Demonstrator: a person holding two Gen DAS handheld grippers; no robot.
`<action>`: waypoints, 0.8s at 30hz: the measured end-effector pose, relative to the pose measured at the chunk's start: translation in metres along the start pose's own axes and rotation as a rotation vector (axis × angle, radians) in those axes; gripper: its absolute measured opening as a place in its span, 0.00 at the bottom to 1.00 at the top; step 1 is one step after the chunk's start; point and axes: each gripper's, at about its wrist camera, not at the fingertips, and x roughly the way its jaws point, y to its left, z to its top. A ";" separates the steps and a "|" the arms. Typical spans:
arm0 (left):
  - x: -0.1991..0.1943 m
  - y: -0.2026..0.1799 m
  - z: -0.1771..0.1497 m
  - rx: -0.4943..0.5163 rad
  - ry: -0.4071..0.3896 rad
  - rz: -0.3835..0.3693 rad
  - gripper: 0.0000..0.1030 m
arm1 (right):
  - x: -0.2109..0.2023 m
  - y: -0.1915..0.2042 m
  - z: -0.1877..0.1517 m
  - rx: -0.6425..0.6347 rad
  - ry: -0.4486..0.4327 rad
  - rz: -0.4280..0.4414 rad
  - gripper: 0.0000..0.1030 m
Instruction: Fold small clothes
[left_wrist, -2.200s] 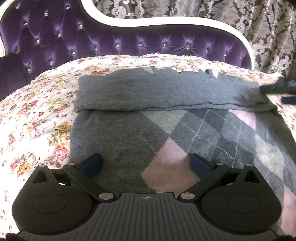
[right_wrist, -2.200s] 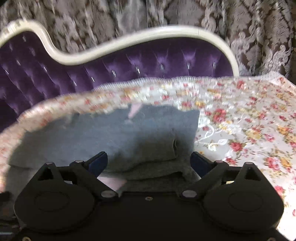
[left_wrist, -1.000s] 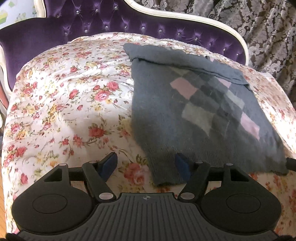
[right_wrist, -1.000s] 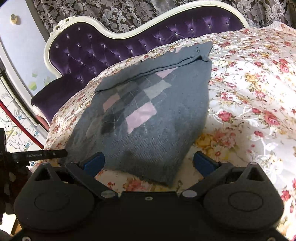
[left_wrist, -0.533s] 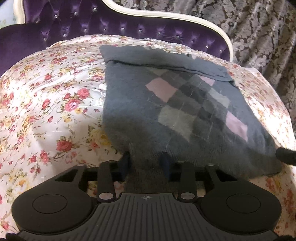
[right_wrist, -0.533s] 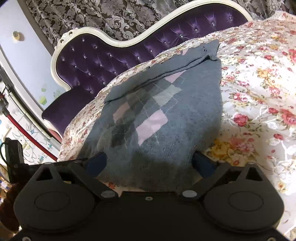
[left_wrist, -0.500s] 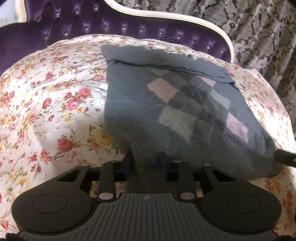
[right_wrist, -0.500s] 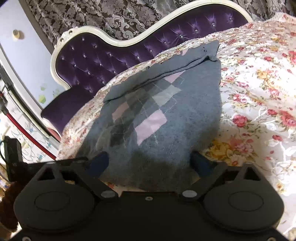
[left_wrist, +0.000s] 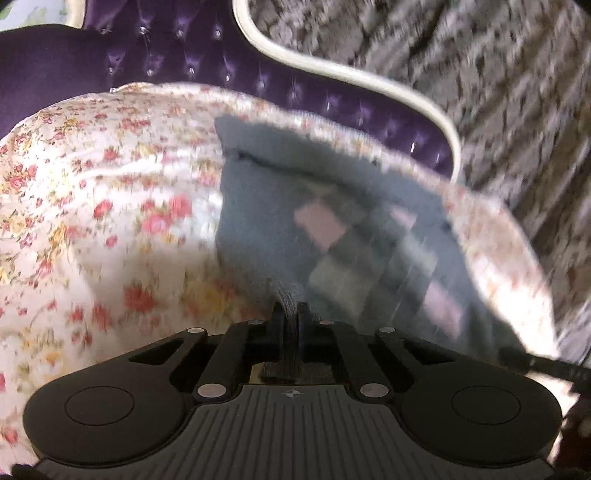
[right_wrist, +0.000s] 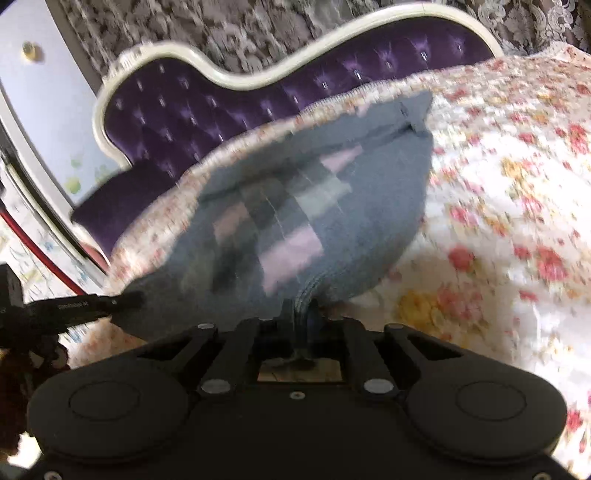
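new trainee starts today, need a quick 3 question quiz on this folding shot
1. True or false: both grippers are shut on the sweater.
2. Which part of the sweater does the left gripper hold? A) the far folded edge B) the near hem C) nothing
3. Fill in: the sweater lies on a ______-patterned bedspread.

Key:
1. True; the right gripper also pinches the near hem.
2. B
3. Floral
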 end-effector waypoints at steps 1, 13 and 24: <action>-0.002 0.001 0.007 -0.011 -0.016 -0.014 0.06 | -0.002 0.000 0.007 0.009 -0.019 0.014 0.13; 0.022 -0.012 0.113 0.047 -0.226 -0.061 0.06 | 0.021 -0.016 0.122 0.054 -0.255 0.095 0.13; 0.115 -0.002 0.192 -0.012 -0.200 -0.048 0.06 | 0.107 -0.044 0.203 0.025 -0.300 -0.001 0.13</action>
